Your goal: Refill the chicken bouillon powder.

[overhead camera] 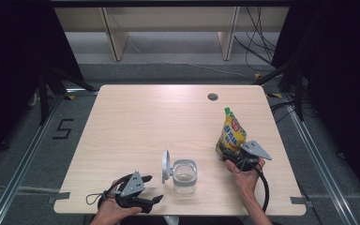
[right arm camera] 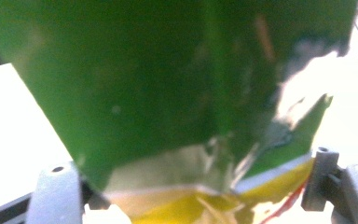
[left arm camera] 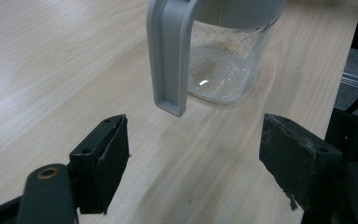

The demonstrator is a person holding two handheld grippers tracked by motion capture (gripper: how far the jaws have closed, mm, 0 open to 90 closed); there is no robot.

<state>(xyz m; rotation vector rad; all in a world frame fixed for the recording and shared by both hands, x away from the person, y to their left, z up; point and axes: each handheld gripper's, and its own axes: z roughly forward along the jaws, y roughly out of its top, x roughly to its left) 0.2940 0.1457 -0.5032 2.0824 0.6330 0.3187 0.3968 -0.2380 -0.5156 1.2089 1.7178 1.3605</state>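
A yellow and green snack pouch stands at the table's right, leaning a little. My right gripper holds its lower end; in the right gripper view the pouch spans the whole gap and both jaws touch its sides, so the right gripper is shut on it. A clear glass jar stands near the front middle, its grey lid swung up on the left. My left gripper lies low at the front left, open, pointing at the jar and the grey lid, with nothing between its jaws.
The light wooden table has a round cable hole near its back edge. Dark curtains flank the table, and cables lie on the floor behind it.
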